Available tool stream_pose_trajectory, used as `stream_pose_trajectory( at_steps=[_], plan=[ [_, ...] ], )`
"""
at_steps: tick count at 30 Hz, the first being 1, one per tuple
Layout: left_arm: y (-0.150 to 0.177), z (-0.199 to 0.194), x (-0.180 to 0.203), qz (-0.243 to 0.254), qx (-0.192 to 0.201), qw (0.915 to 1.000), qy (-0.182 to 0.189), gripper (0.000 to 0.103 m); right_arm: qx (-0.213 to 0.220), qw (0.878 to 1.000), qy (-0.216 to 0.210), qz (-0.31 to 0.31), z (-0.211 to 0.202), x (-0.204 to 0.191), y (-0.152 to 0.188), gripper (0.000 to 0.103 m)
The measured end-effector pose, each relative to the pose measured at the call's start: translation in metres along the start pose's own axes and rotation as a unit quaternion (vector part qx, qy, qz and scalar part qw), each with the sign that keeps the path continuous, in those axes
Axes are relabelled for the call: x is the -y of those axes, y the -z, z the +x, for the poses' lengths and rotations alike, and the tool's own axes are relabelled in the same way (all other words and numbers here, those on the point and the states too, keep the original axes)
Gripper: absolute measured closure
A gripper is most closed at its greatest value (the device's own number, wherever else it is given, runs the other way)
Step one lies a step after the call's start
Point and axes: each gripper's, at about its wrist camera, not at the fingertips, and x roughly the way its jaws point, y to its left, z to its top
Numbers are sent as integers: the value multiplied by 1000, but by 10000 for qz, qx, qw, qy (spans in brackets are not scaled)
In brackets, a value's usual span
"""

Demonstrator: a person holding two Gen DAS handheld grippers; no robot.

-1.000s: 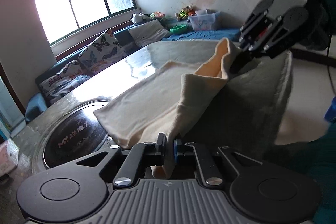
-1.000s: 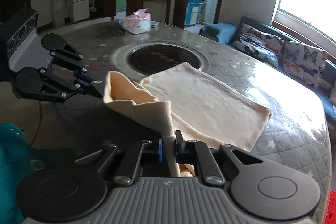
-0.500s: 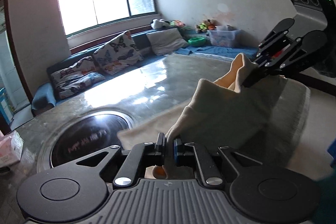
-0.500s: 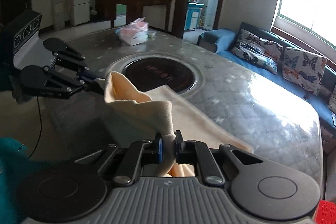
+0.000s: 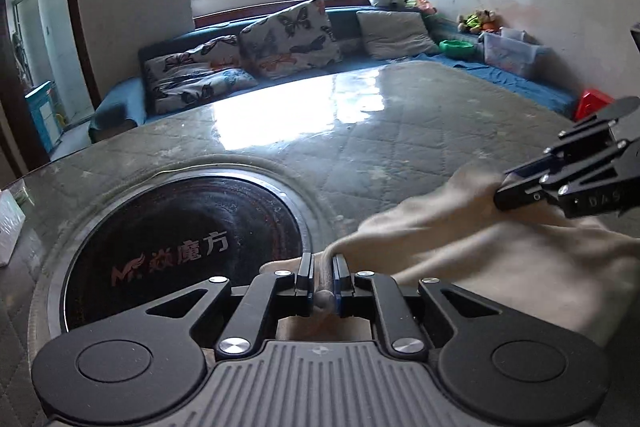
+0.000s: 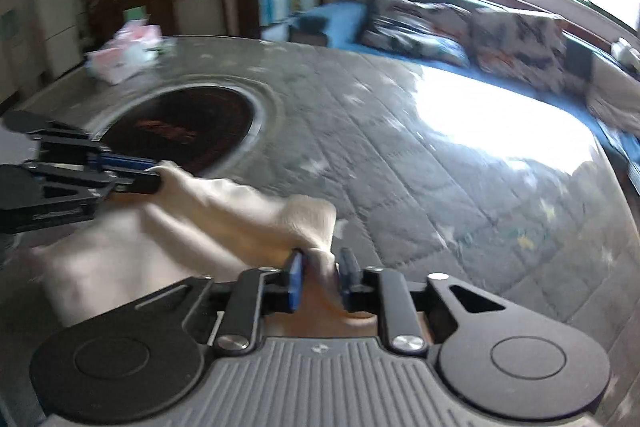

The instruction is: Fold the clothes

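Observation:
A cream cloth [image 5: 472, 247] hangs stretched between my two grippers over the near edge of the round table [image 5: 360, 131]. My left gripper [image 5: 323, 267] is shut on one corner of it. In the left wrist view my right gripper [image 5: 505, 189] pinches the other corner at the right. In the right wrist view the cloth [image 6: 224, 219] runs from my right gripper [image 6: 323, 265], whose jaws stand slightly apart with a fold of cloth between them, to my left gripper [image 6: 154, 175] at the left. The right wrist view is blurred.
A black round hotplate inset [image 5: 180, 243] sits in the table ahead of my left gripper. A pink tissue box [image 6: 124, 55] stands at the table's far side. A blue sofa with butterfly cushions [image 5: 288, 43] runs under the window. A red object [image 5: 592, 103] lies beyond the table.
Both grippers have carried the cloth forward over the table and lowered. The flat spread part is now out of sight below. The right gripper's jaws look slightly wider than before.

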Motion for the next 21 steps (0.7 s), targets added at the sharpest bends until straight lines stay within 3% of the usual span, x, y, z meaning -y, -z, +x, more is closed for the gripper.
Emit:
stream_pose_trajectory(
  at_steps=[4, 8, 10, 14, 17, 21],
  plan=[
    [-1, 6, 3, 39, -54, 9998, -179, 86, 109, 9986, 242, 455, 11, 11, 7, 70],
    [-4, -2, 2, -85, -18, 9995, -302, 84, 300, 9968, 374, 647, 7, 14, 11, 70],
    [-9, -14, 5, -151, 108, 9995, -243, 84, 318, 9973, 236, 625, 3, 10, 9, 71],
    [-20, -23, 20, -130, 209, 9995, 178, 86, 223, 9980, -44, 593, 8, 1, 7, 74],
    [-24, -11, 30, -96, 41, 9987, 502, 86, 115, 9981, -30, 602, 23, -4, 5, 74],
    [-22, 15, 34, -115, -232, 9990, 370, 86, 106, 9981, 9, 604, 30, -4, 4, 76]
  ],
)
